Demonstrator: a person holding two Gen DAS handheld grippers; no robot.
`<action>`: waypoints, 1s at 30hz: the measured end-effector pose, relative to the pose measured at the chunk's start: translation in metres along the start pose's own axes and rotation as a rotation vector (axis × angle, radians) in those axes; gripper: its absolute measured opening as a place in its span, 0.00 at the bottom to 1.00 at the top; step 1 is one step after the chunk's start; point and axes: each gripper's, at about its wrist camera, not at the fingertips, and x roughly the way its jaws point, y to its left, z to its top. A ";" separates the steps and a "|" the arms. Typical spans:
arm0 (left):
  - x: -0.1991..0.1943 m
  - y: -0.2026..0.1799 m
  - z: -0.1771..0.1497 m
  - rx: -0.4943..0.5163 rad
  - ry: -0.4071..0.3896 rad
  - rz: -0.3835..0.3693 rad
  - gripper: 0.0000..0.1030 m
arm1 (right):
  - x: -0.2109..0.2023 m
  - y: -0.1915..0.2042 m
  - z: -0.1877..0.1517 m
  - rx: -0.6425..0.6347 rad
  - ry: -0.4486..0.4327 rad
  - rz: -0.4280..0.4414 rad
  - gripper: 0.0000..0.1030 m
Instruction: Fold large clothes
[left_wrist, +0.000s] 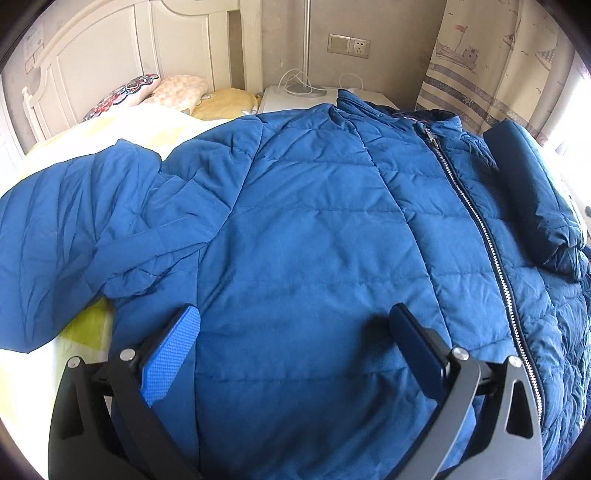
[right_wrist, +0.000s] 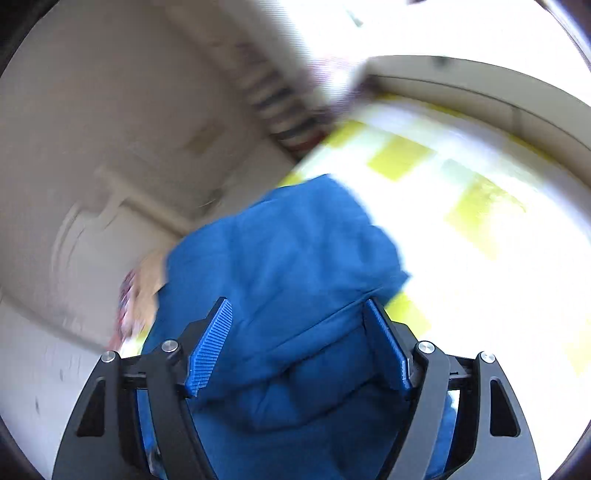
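Blue quilted jacket (left_wrist: 314, 229) spread front-up on the bed (left_wrist: 155, 122), zipped, one sleeve (left_wrist: 532, 184) folded across the chest. Left tool (left_wrist: 295, 325) hovering over the hem, spread wide, gripping nothing. Right tool (right_wrist: 297, 325) apart around a bunched sleeve (right_wrist: 288, 258), not clamped. Likely slip: puffy fabric springing out, undoing the fold. Right view blurred; contact hard to judge.

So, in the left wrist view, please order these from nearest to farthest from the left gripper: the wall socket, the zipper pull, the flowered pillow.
From the left gripper, over the jacket's front:
1. Zipper pull, up at the collar, to the right.
2. Flowered pillow, at the headboard, far left.
3. Wall socket, on the wall above the nightstand.
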 end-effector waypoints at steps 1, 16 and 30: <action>0.000 0.000 0.000 -0.001 0.000 -0.001 0.98 | -0.002 0.000 -0.002 0.015 -0.003 0.002 0.71; -0.007 0.013 -0.001 -0.075 -0.038 -0.066 0.93 | -0.038 0.127 -0.036 -0.525 -0.283 0.035 0.28; -0.011 0.024 -0.003 -0.132 -0.063 -0.145 0.94 | -0.036 0.218 -0.100 -0.827 -0.064 0.338 0.72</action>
